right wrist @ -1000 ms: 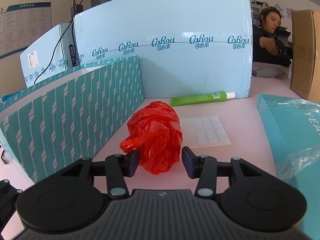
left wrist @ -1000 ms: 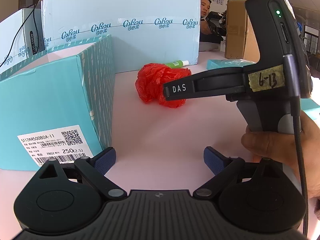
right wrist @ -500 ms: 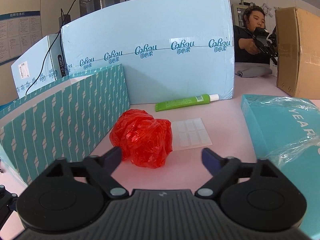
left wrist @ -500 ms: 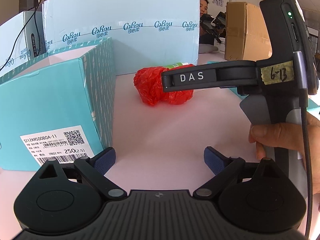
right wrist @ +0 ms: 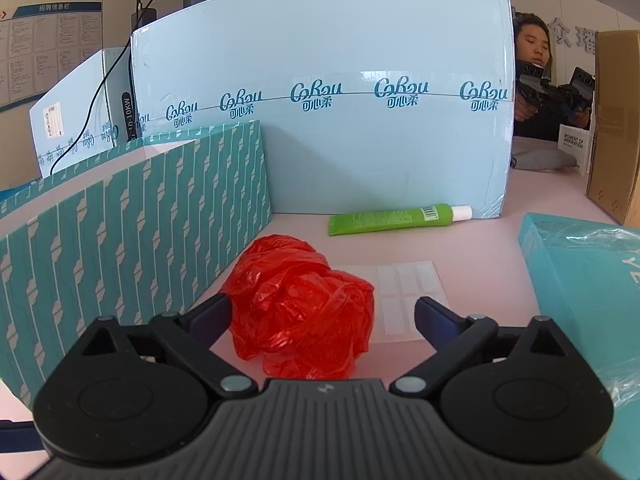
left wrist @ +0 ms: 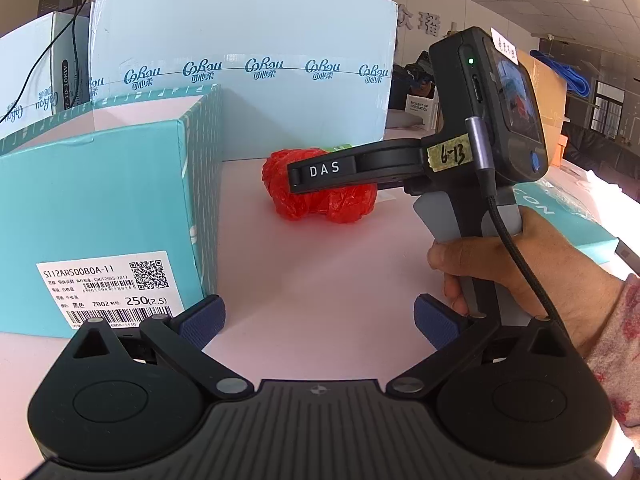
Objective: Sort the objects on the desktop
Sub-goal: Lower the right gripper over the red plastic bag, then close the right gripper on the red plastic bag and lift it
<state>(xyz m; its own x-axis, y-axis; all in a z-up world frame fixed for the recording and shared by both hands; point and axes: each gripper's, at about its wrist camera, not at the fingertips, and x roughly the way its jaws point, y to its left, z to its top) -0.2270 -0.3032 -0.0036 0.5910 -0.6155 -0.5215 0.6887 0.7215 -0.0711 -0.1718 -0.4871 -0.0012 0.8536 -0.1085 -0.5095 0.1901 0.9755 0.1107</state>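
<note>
The right gripper (right wrist: 323, 314) is closing its jaws around the crumpled red bag (right wrist: 302, 306), which lies on the pink table (right wrist: 480, 280) between the pads but not yet pinched, probably to lift it. The left gripper (left wrist: 318, 316) hangs empty, opening beside the teal box (left wrist: 104, 204), likely the bag's destination.

Crumpled red plastic bag (right wrist: 300, 304) (glossy, wrinkled) lies beside the patterned teal box (right wrist: 132, 232).

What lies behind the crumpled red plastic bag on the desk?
Behind the red plastic bag lies a white label sheet, its near-left part hidden by the bag. Further back, a green tube rests against the pale blue carton.
</note>
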